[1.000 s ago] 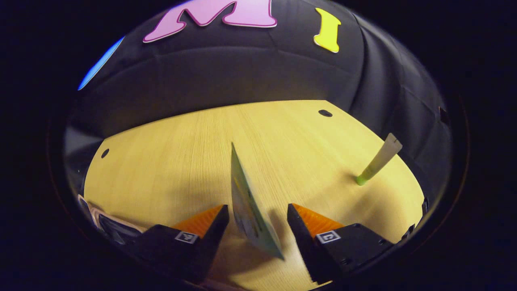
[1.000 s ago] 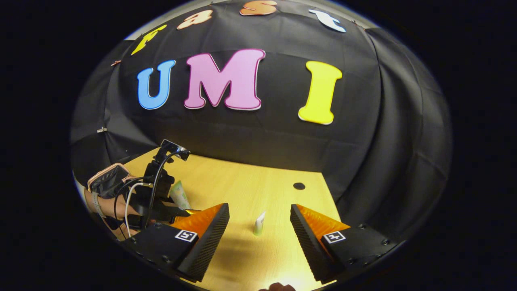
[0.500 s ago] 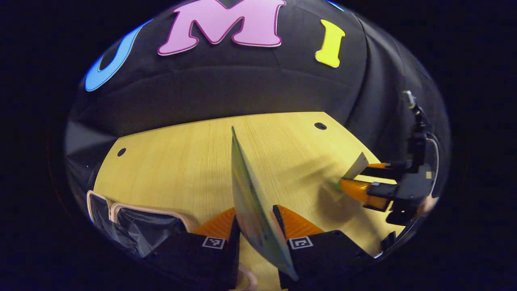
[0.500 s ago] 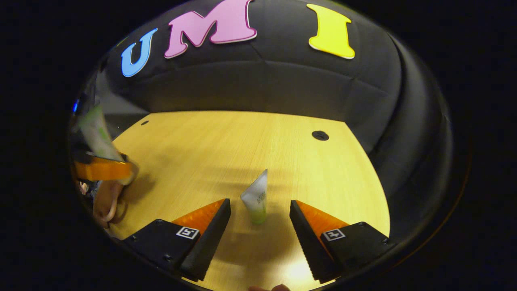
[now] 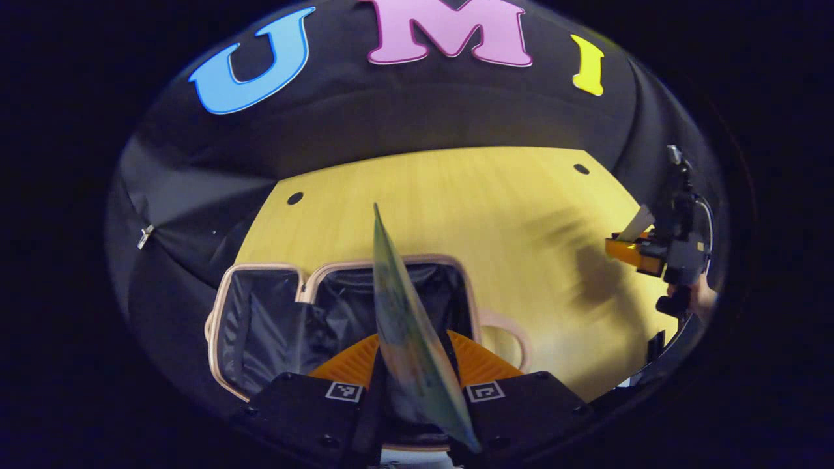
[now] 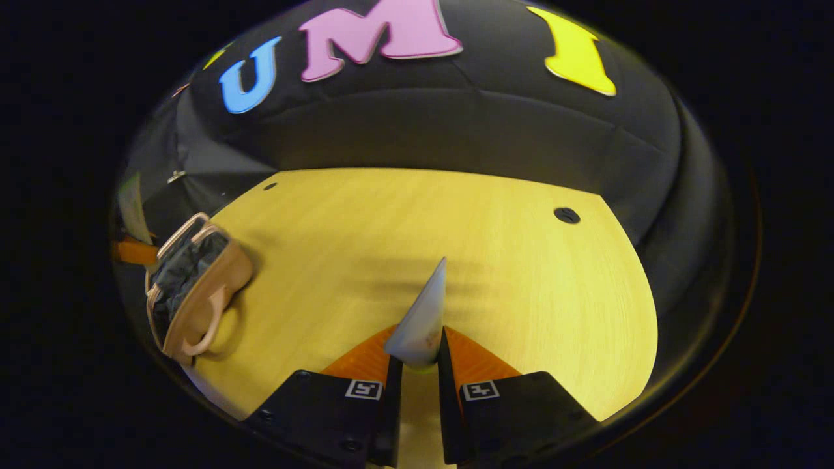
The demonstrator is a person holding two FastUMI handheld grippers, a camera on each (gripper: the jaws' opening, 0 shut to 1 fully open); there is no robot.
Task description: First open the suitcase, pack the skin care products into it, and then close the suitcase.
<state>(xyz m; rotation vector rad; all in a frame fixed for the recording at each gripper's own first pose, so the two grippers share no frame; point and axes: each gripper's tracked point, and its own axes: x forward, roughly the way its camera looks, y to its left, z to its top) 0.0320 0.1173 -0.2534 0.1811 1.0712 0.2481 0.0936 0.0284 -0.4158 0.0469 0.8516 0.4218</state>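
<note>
My left gripper [image 5: 414, 340] is shut on a flat pale-green skin care tube [image 5: 397, 293] that stands on edge between its fingers. It hangs over the open suitcase [image 5: 260, 319], which has a beige-pink shell, a black lining and a handle [image 5: 511, 326] on its right side. My right gripper [image 6: 417, 355] is shut on a small white tube [image 6: 425, 306] with a green cap, just above the wooden table [image 6: 391, 215]. In the right gripper view the suitcase [image 6: 195, 286] lies at the far left, with the left gripper [image 6: 133, 253] beyond it.
The wooden table [image 5: 469, 189] has round cable holes near its back corners [image 6: 566, 215]. The black booth wall stands close behind it. In the left gripper view the right gripper [image 5: 635, 251], with its white tube, is at the far right edge.
Both grippers have shut on their tubes. The left one has carried the green tube to the left, over the open suitcase. The right one holds the white tube low over the table.
</note>
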